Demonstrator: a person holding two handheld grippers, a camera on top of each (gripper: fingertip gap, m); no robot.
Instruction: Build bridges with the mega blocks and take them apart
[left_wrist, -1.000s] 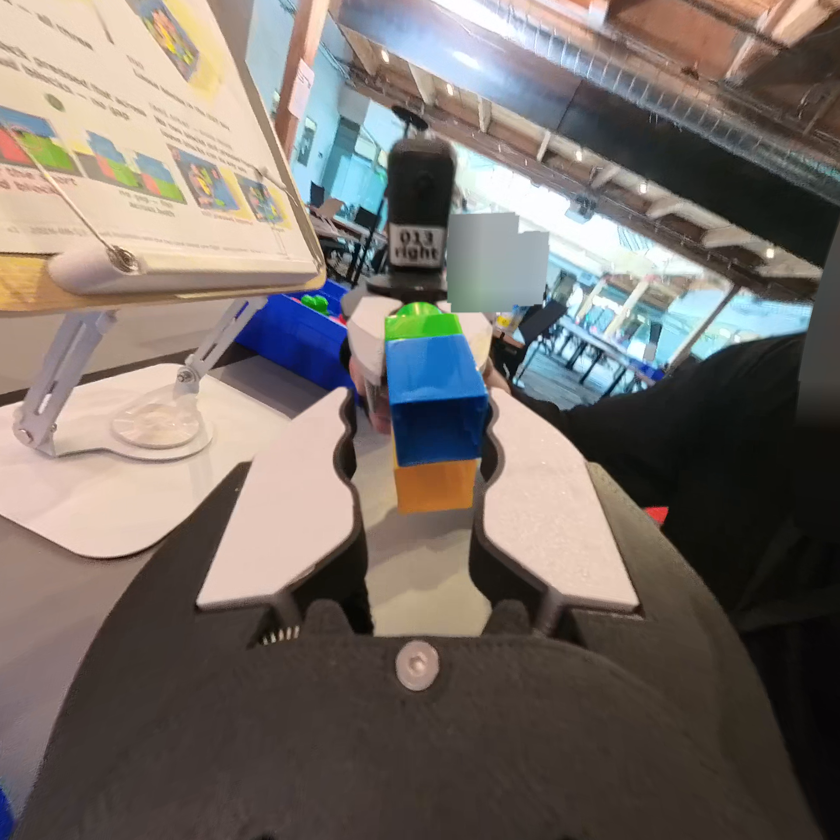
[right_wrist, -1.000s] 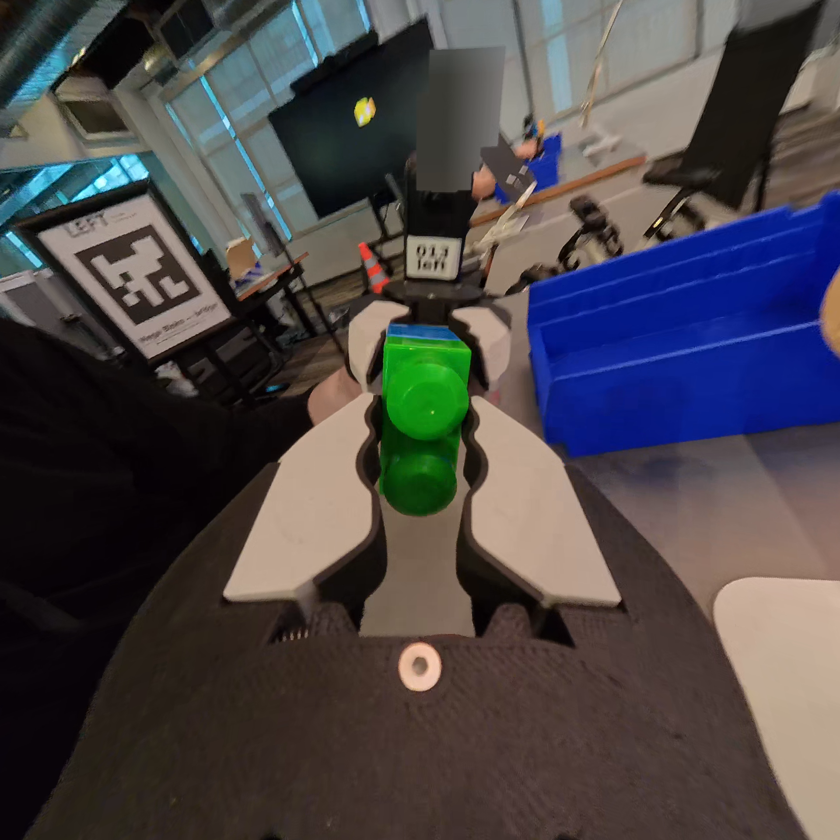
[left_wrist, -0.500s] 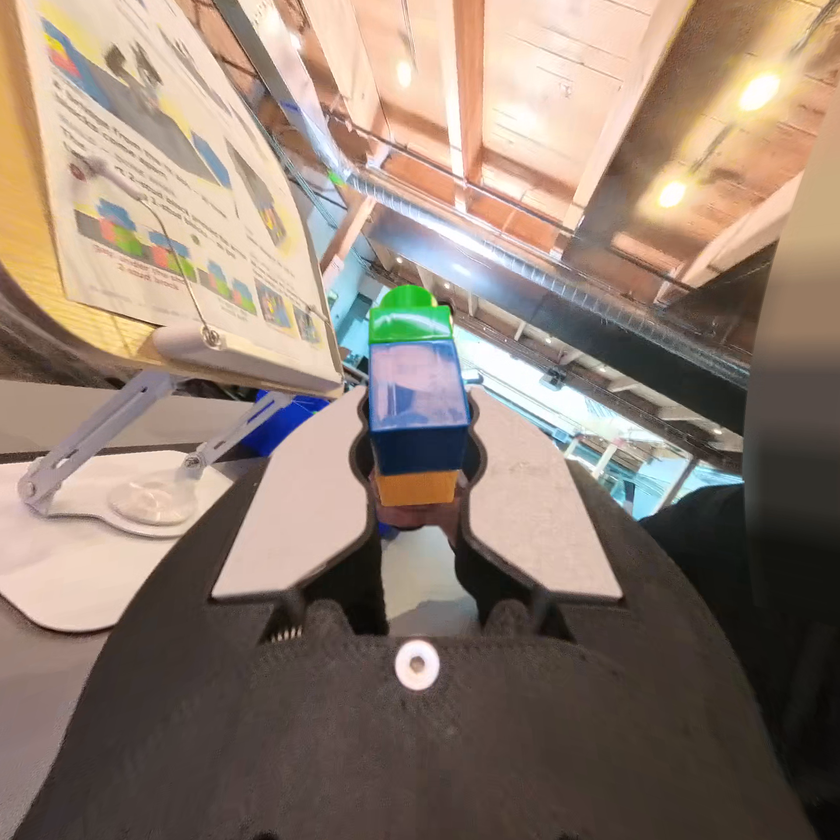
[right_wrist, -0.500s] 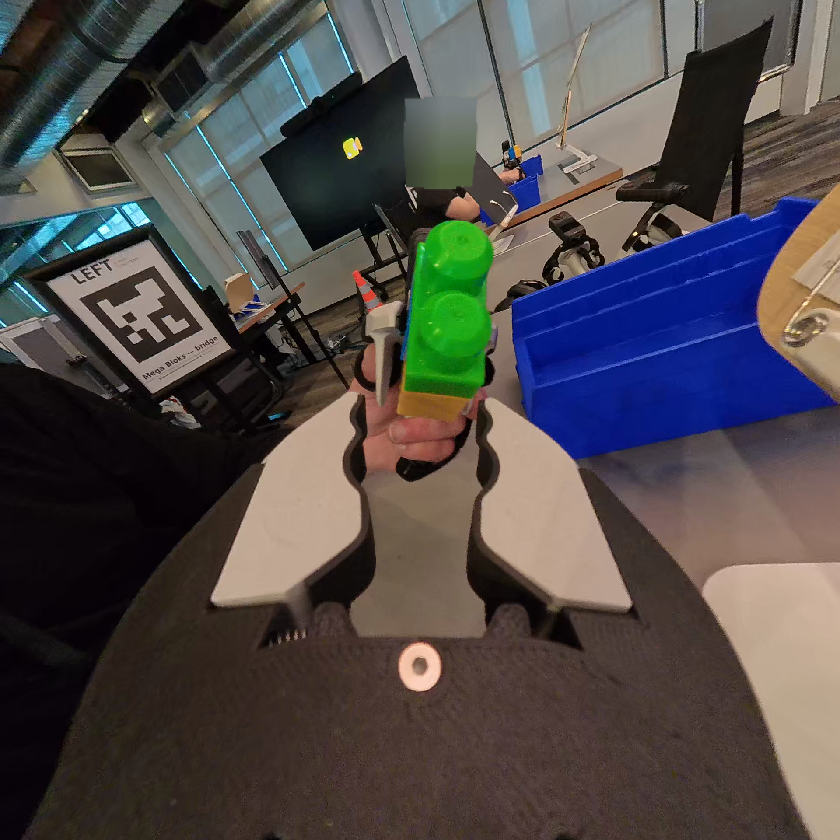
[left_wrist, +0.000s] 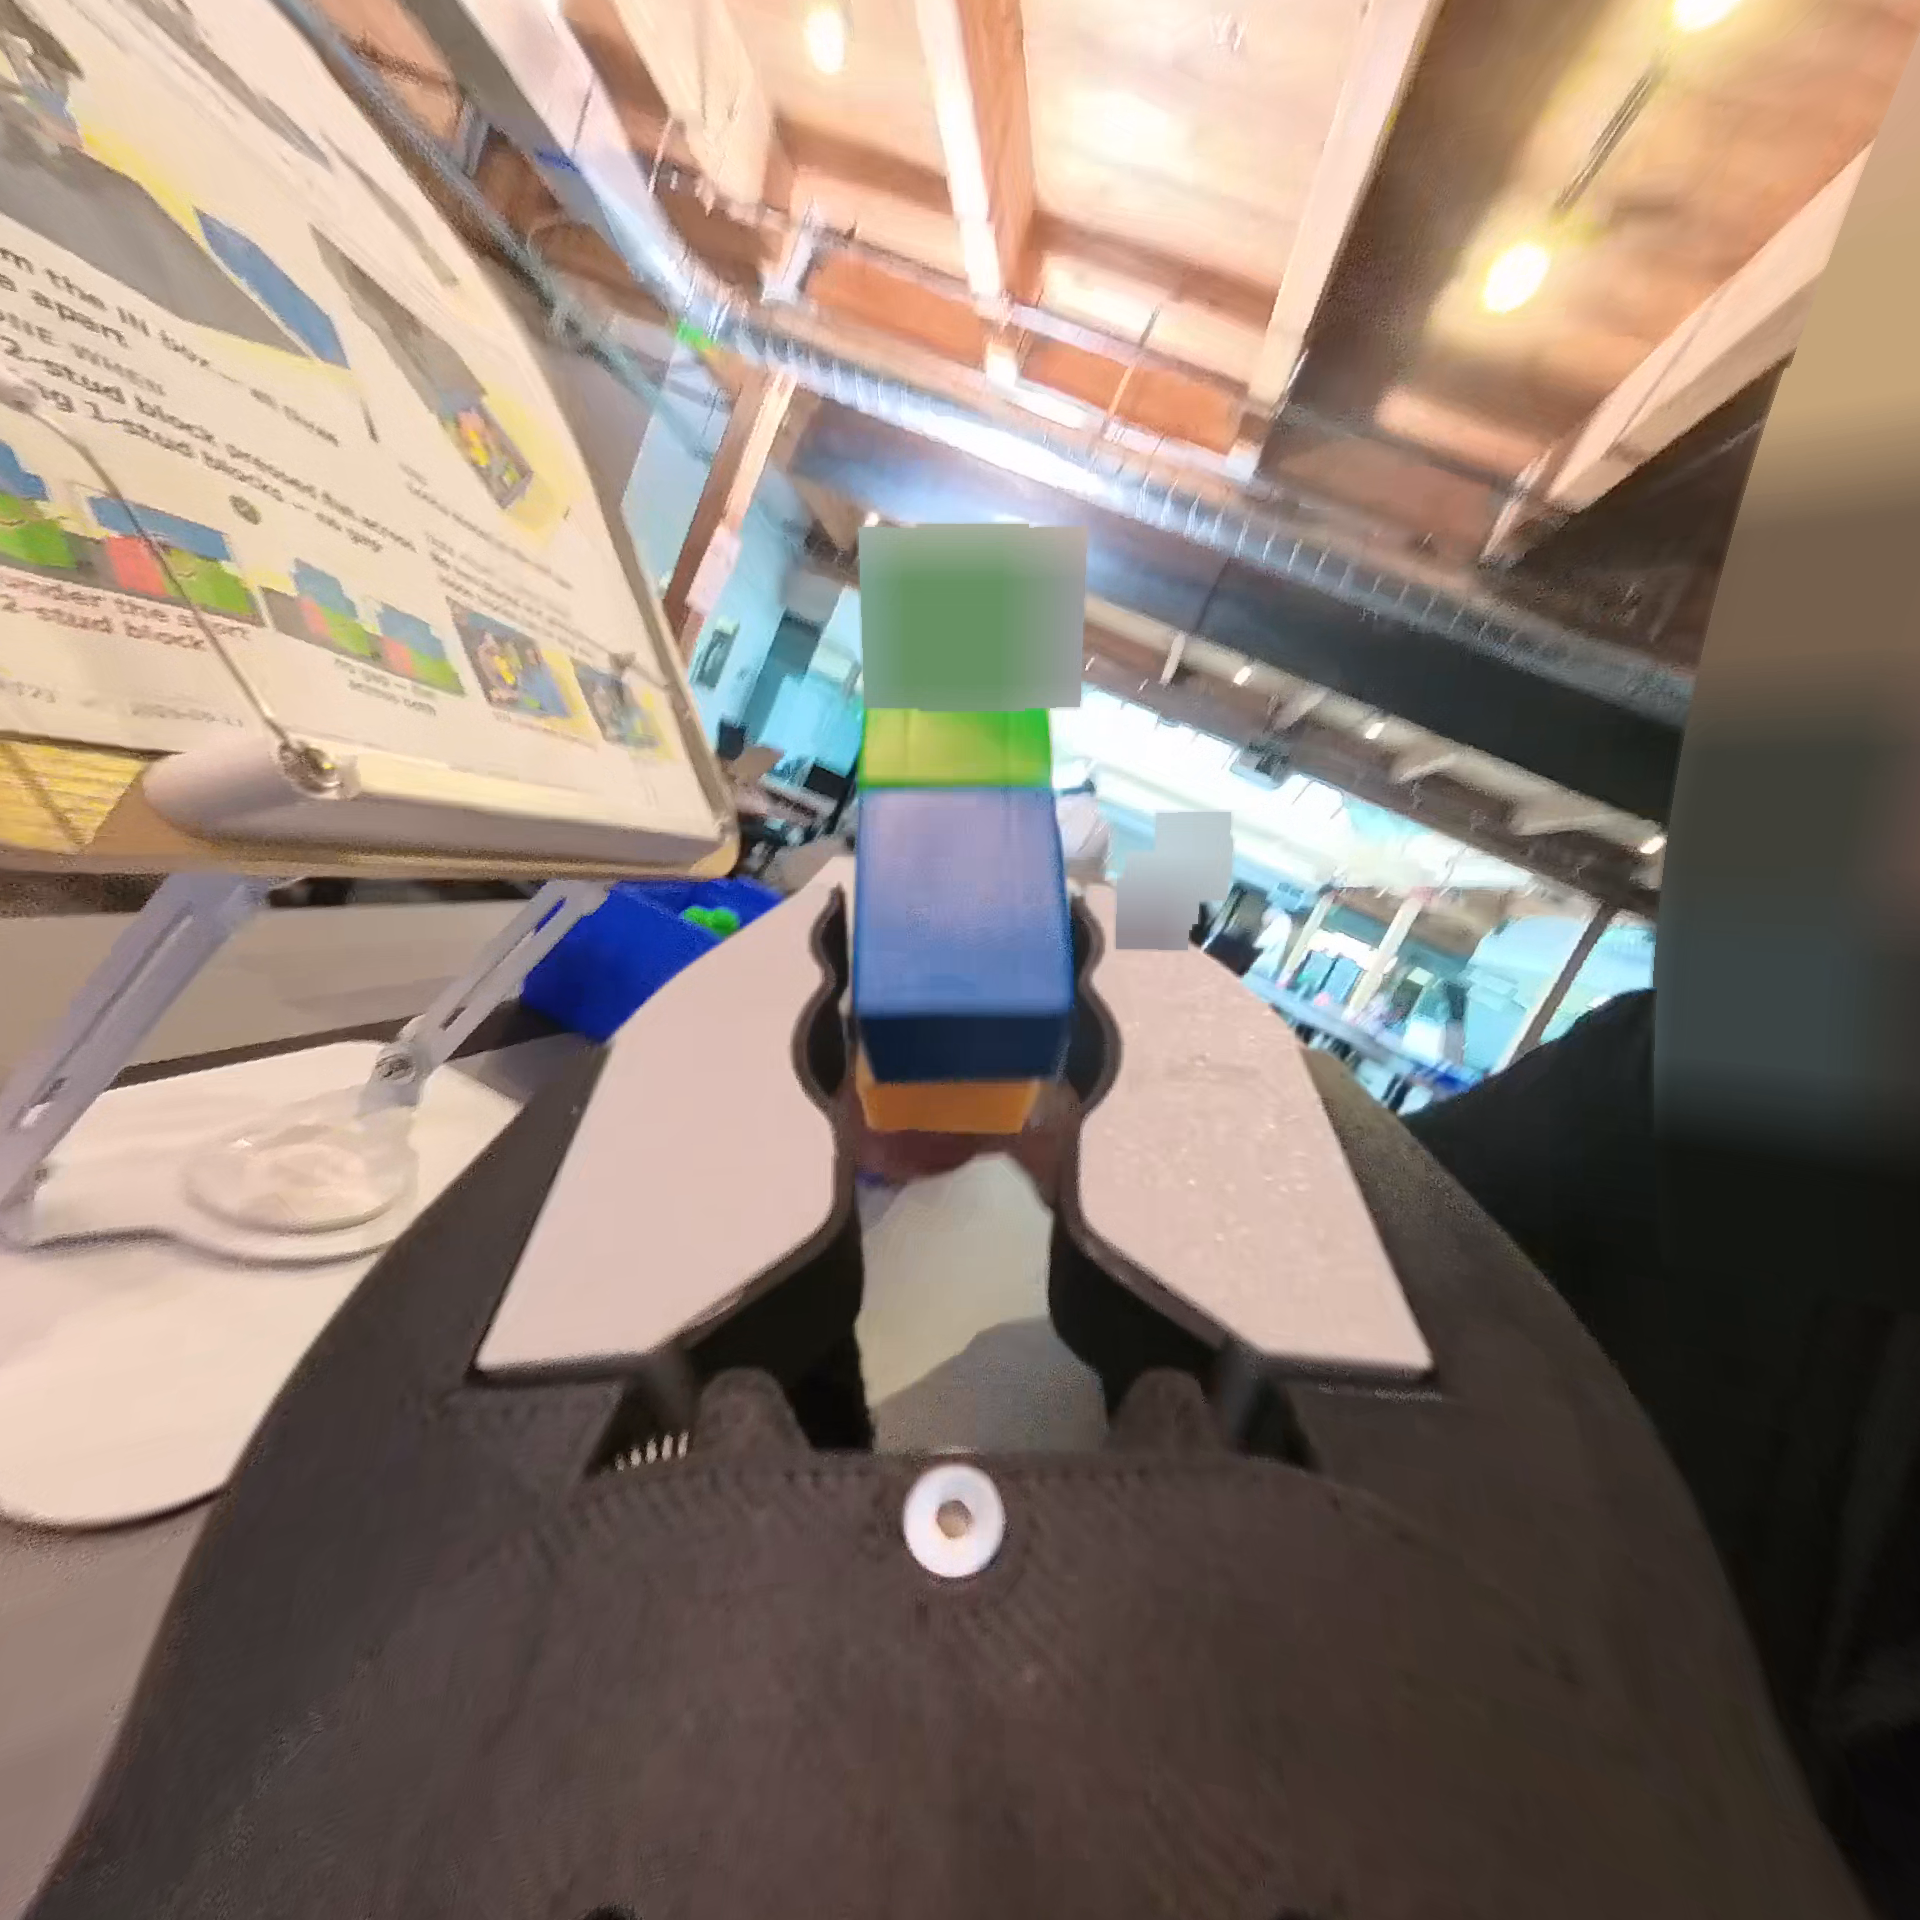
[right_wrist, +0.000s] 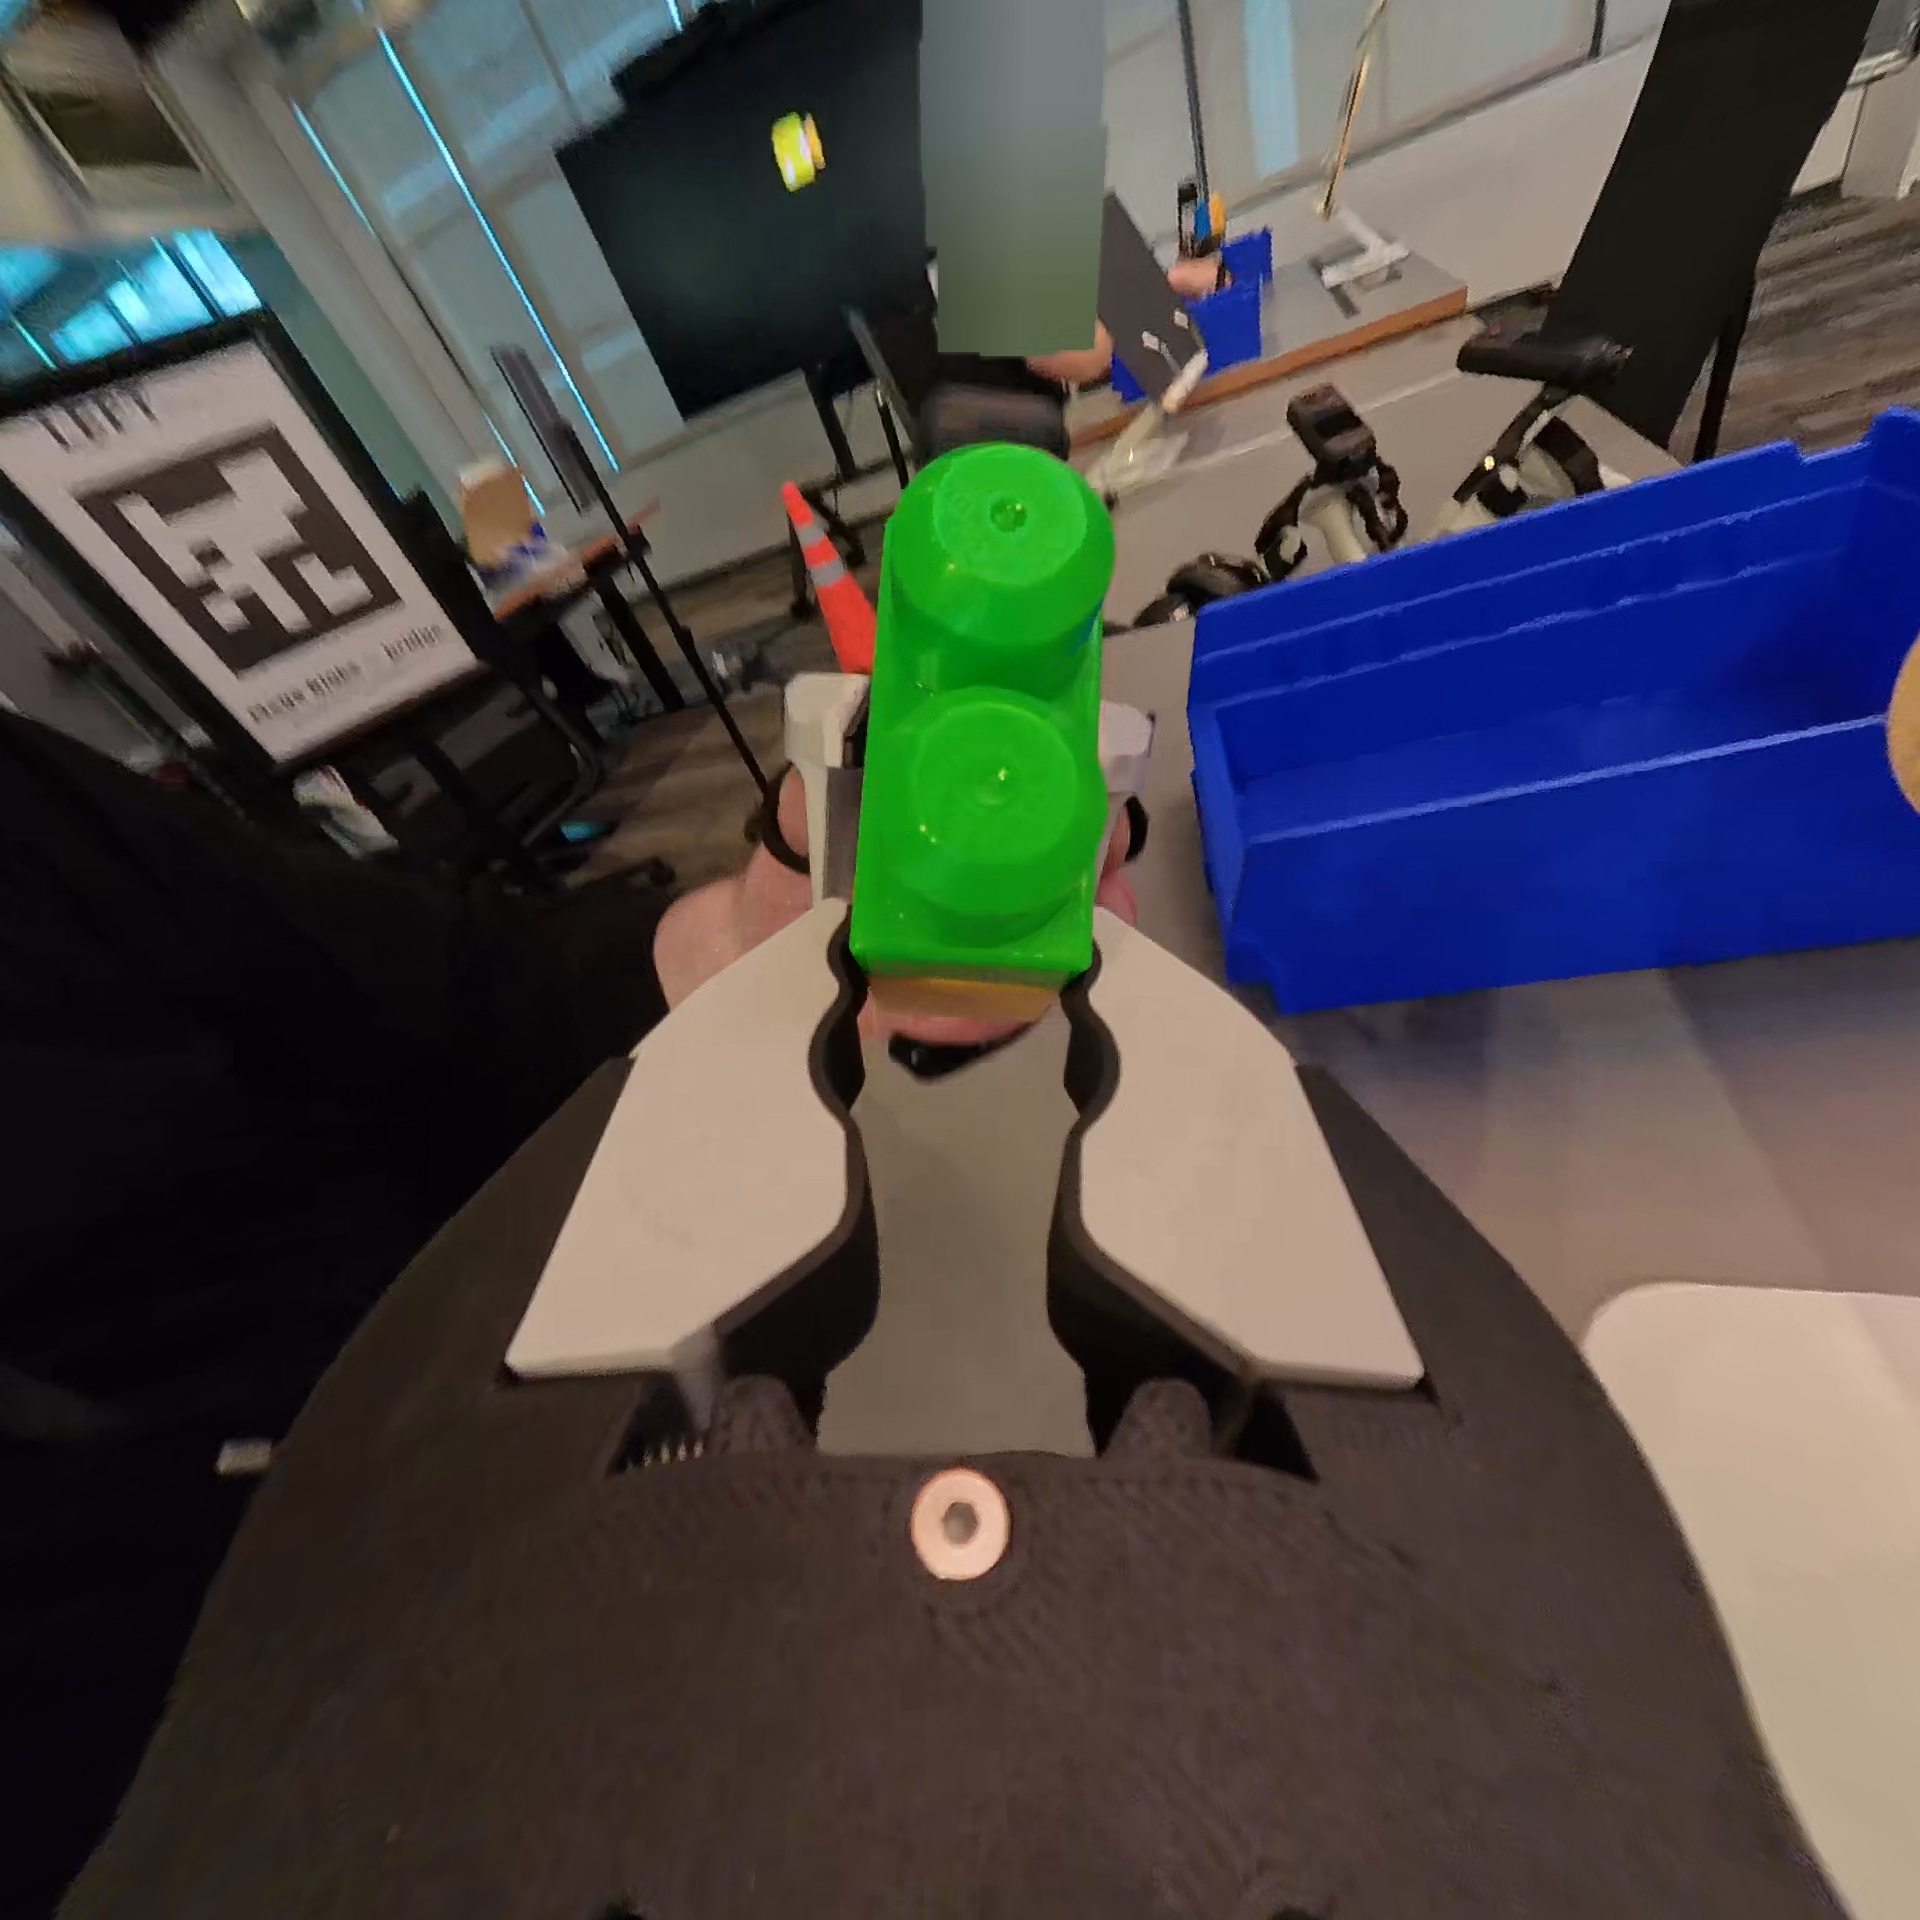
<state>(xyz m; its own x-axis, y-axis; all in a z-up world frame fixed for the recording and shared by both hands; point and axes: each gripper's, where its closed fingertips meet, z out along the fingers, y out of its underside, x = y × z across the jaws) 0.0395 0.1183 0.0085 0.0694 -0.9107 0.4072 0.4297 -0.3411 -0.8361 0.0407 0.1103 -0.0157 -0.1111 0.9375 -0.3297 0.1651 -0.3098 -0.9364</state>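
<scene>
A small stack of mega blocks hangs in the air between my two grippers, which face each other. In the left wrist view a blue block (left_wrist: 961, 904) sits between my left gripper's (left_wrist: 961, 920) fingertips, and both pads press its sides. A green block (left_wrist: 956, 748) is on its far end and an orange block (left_wrist: 951, 1107) is beneath it. In the right wrist view the green block (right_wrist: 982, 790) shows its two studs. My right gripper (right_wrist: 971, 945) is shut on its near end, above the orange block (right_wrist: 961, 997). The left gripper's fingers (right_wrist: 816, 727) show behind the stack.
A blue bin (right_wrist: 1558, 831) stands on the grey table at the right; it also shows in the left wrist view (left_wrist: 623, 945). An instruction sheet on a stand (left_wrist: 312, 520) with a white base (left_wrist: 156, 1299) is at the left. A hand (right_wrist: 717, 935) is behind the blocks. My left and right fingertips are right by each other.
My left gripper closed onto the blue block. My right gripper let go of the green block half a second ago and has shut on it again. The stack tipped upward, then partly back.
</scene>
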